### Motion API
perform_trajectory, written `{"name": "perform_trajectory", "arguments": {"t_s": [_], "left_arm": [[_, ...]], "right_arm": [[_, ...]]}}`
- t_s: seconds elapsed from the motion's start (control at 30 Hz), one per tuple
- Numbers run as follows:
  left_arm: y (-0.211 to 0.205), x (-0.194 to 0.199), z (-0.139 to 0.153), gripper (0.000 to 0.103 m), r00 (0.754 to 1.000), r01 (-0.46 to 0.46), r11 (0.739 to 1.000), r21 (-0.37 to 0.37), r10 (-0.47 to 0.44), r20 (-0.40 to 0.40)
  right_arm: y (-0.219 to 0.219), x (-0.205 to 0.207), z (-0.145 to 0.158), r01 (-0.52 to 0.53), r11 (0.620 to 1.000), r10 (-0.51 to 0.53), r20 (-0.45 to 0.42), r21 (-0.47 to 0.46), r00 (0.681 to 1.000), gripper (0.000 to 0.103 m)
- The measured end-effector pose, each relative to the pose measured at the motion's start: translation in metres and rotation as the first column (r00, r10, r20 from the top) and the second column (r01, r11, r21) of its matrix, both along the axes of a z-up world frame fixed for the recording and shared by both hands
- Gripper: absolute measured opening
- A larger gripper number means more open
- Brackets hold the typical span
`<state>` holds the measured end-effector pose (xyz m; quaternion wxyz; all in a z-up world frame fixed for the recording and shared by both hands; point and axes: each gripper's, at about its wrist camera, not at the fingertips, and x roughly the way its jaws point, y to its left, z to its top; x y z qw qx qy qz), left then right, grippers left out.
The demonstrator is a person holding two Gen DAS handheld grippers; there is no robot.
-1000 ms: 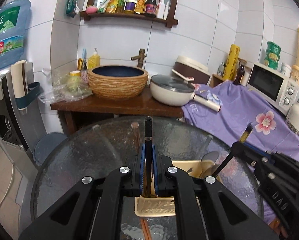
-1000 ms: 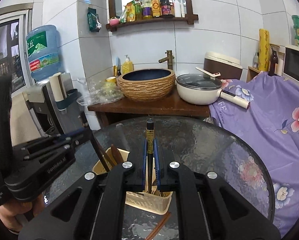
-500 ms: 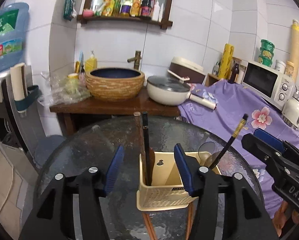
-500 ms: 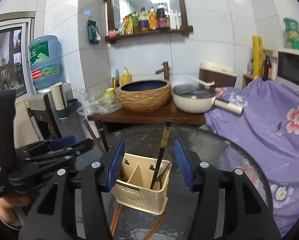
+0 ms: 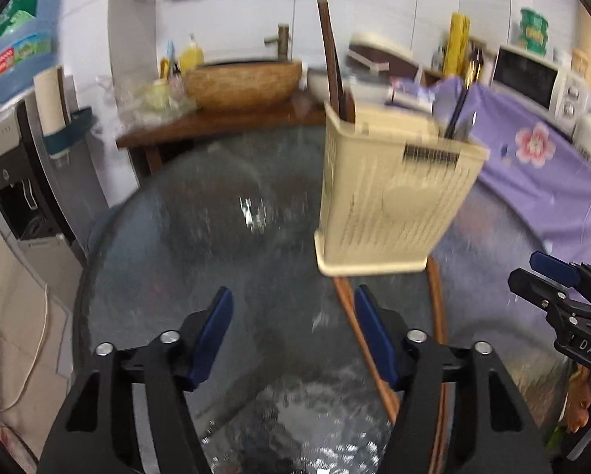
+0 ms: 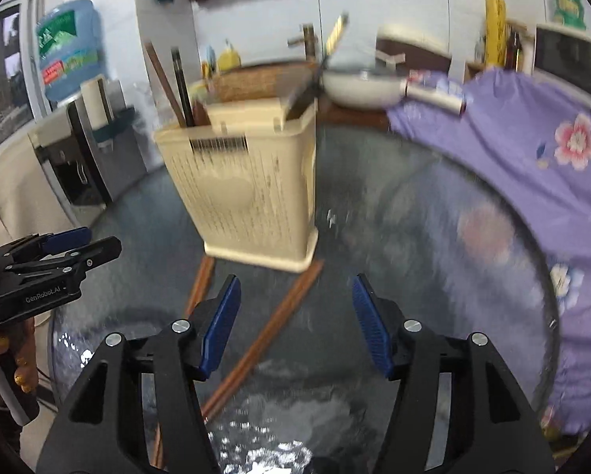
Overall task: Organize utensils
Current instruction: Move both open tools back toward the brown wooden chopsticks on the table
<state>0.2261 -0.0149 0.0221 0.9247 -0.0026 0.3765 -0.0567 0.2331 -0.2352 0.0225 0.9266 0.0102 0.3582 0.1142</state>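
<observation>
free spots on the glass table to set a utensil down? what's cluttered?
Free: the glass table's wide stretch left of the cream utensil holder, toward the wooden counter; also the glass between the holder and the purple floral cloth. Crowded: the near side, where brown chopsticks lie fanned out from the holder's base toward both open grippers.

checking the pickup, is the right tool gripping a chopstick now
No, the right tool is open with nothing between its blue pads, and the brown chopsticks lie on the glass table.
</observation>
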Motion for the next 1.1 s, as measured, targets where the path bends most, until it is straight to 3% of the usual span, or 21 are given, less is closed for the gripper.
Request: {"name": "perform_trajectory", "arguments": {"t_s": [0.13, 0.33, 0.63, 1.1], "left_arm": [[-0.012, 0.006, -0.033, 0.04, 0.994, 0.041, 0.999, 0.015, -0.039, -0.104], [-0.029, 0.01, -0.056, 0.032, 0.985, 0.083, 0.995, 0.046, -0.075, -0.158], [-0.041, 0.014, -0.069, 0.029, 0.981, 0.097, 0.993, 0.068, -0.083, -0.178], [-0.047, 0.02, -0.067, 0.029, 0.981, 0.099, 0.988, 0.116, -0.078, -0.177]], "right_arm": [[0.009, 0.005, -0.039, -0.001, 1.0, -0.002, -0.099, -0.027, 0.995, 0.059], [0.02, 0.006, -0.066, -0.009, 0.997, -0.002, -0.145, -0.079, 0.989, 0.059], [0.03, 0.004, -0.073, -0.016, 0.993, -0.004, -0.159, -0.12, 0.987, 0.059], [0.035, 0.003, -0.066, -0.023, 0.971, -0.022, -0.186, -0.238, 0.982, 0.059]]}}
